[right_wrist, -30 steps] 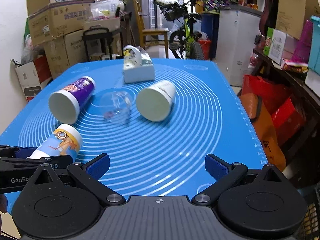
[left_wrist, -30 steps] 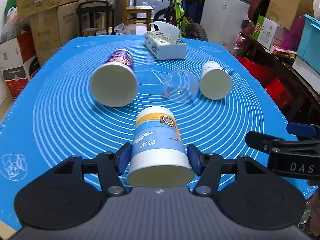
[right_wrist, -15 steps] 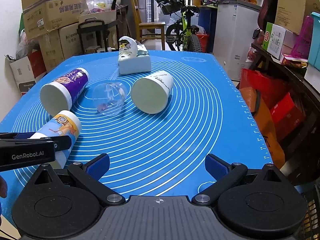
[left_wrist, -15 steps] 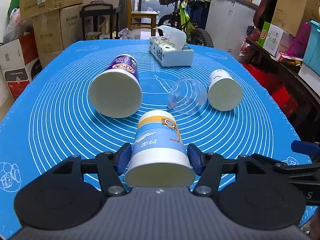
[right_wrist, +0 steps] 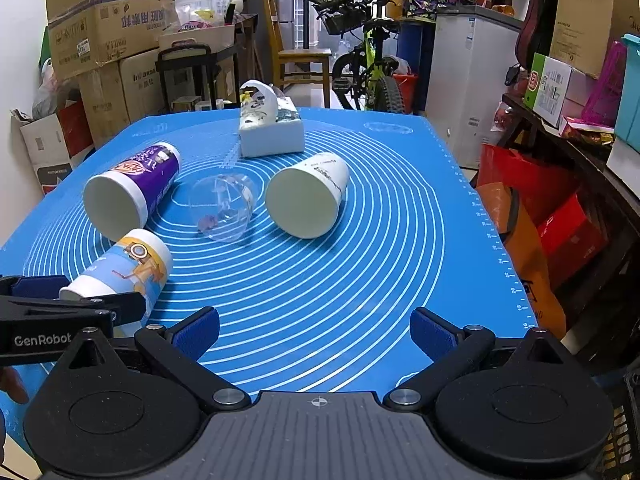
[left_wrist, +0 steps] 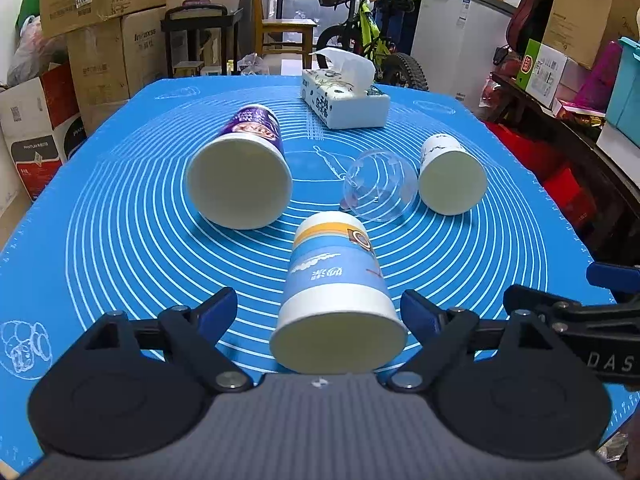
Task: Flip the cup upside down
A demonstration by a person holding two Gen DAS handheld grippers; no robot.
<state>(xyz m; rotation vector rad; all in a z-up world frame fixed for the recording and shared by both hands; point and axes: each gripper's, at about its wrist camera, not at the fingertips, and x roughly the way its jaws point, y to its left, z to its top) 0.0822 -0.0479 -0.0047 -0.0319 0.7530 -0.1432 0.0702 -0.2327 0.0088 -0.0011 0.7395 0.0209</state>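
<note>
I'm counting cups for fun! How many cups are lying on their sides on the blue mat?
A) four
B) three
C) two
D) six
A: there are four on their sides, the purple cup, the clear cup, the white cup and the blue cup lying between the jaws of the left gripper.

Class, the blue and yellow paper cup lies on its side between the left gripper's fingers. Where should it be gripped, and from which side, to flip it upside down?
Grip the blue and yellow paper cup across its wall just behind the wide open rim, coming from the rim end, as the left gripper is placed. The cup lies on the blue mat with its mouth toward the gripper, so a finger fits on each curved side; the jaws stand open.
</note>
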